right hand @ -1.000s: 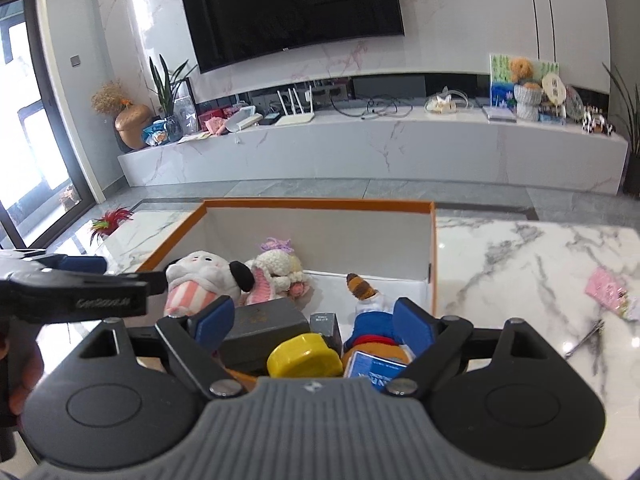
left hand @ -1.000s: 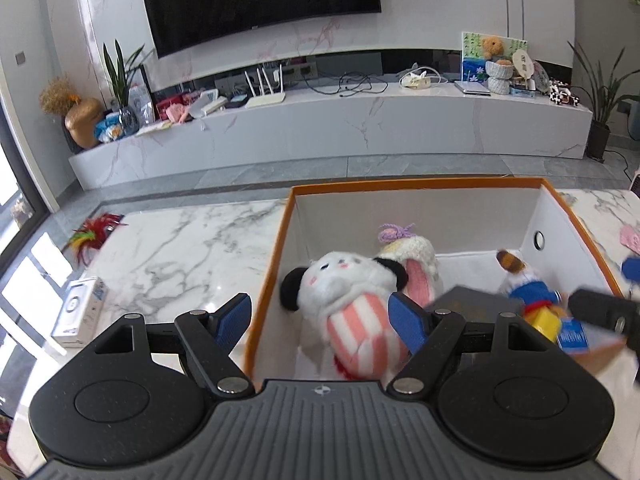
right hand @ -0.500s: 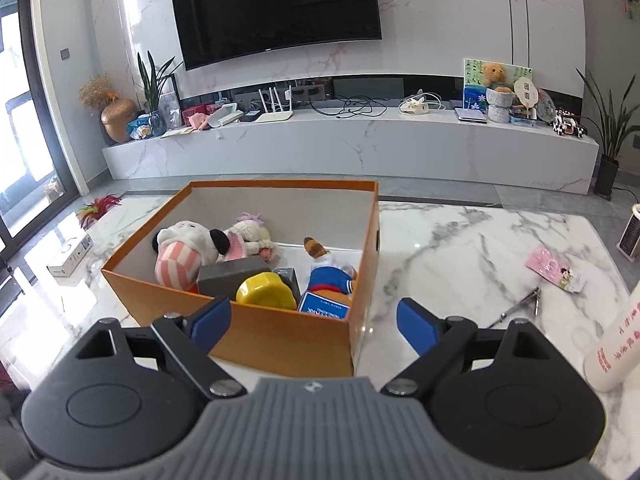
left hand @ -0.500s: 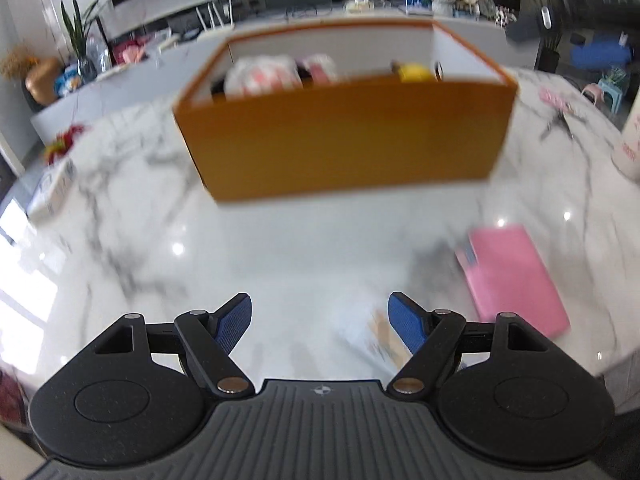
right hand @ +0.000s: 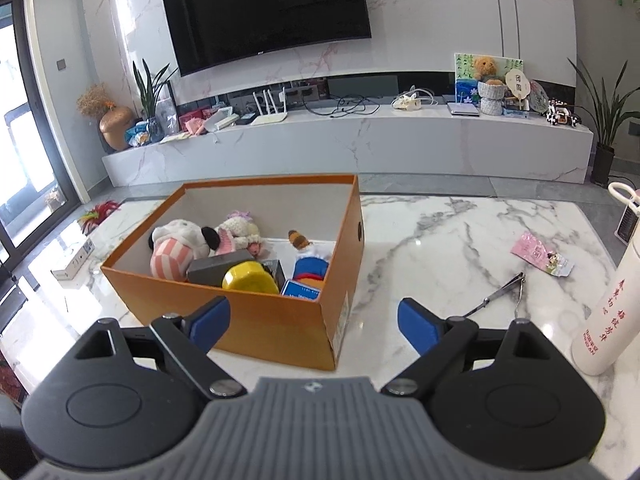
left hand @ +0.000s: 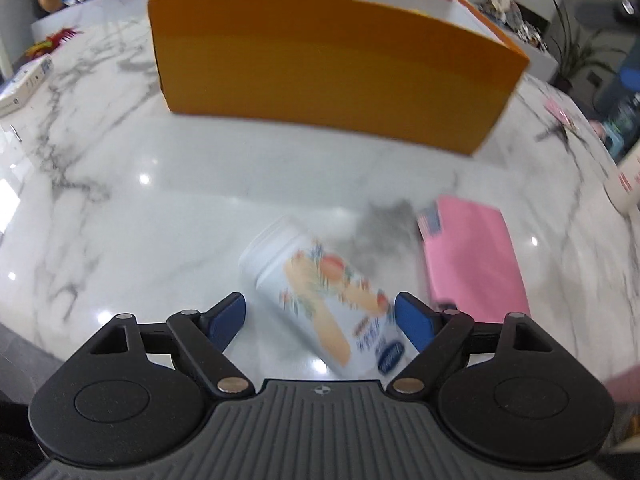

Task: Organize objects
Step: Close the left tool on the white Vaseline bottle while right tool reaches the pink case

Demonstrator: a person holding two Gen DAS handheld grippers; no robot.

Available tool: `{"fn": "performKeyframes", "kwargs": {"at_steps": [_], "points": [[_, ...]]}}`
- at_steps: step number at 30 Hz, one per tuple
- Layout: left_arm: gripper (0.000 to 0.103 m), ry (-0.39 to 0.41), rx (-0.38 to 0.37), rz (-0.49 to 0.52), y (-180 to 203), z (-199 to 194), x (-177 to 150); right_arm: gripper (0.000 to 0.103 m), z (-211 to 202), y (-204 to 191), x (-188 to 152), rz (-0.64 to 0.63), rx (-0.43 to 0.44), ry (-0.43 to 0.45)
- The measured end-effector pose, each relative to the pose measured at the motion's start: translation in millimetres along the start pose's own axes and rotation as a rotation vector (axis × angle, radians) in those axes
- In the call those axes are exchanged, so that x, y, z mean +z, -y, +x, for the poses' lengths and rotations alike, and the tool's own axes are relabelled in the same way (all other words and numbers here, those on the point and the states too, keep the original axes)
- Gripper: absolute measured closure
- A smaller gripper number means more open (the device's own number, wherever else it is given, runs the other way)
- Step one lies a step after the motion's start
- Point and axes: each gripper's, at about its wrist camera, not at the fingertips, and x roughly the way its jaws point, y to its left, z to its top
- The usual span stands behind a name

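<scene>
My left gripper (left hand: 320,318) points down at a white cylindrical plastic bottle with an orange fruit-print label (left hand: 320,300), lying on its side on the white marble table (left hand: 120,208), blurred. Its jaws have just been opening and stand wide; the bottle lies between them, and I see no pad pressing it. A flat pink pouch (left hand: 476,260) lies just beside. Only my right view looks into the orange cardboard box (right hand: 276,324), showing plush toys (right hand: 180,246) and a yellow lid (right hand: 250,278). My right gripper (right hand: 314,324) gapes wide, holding nothing.
</scene>
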Motion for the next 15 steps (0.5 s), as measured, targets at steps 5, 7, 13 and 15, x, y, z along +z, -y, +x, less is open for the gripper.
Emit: {"fn": "performKeyframes", "kwargs": {"at_steps": [5, 7, 13, 15], "points": [[0.006, 0.042, 0.097, 0.028, 3.2, 13.9, 10.2, 0.012, 6.0, -5.4, -2.6, -0.031, 0.018, -0.022], [0.006, 0.056, 0.103, 0.031, 1.6, 18.1, 16.3, 0.012, 6.8, -6.1, -3.9, -0.036, 0.021, -0.026], [0.006, 0.039, 0.06, -0.035, -18.9, 14.2, 28.9, 0.011, 6.9, -6.3, -6.2, -0.049, 0.031, -0.04], [0.006, 0.02, 0.029, -0.079, -25.4, 5.6, 26.3, 0.011, 5.8, -6.3, -6.6, -0.053, 0.037, -0.038]]}}
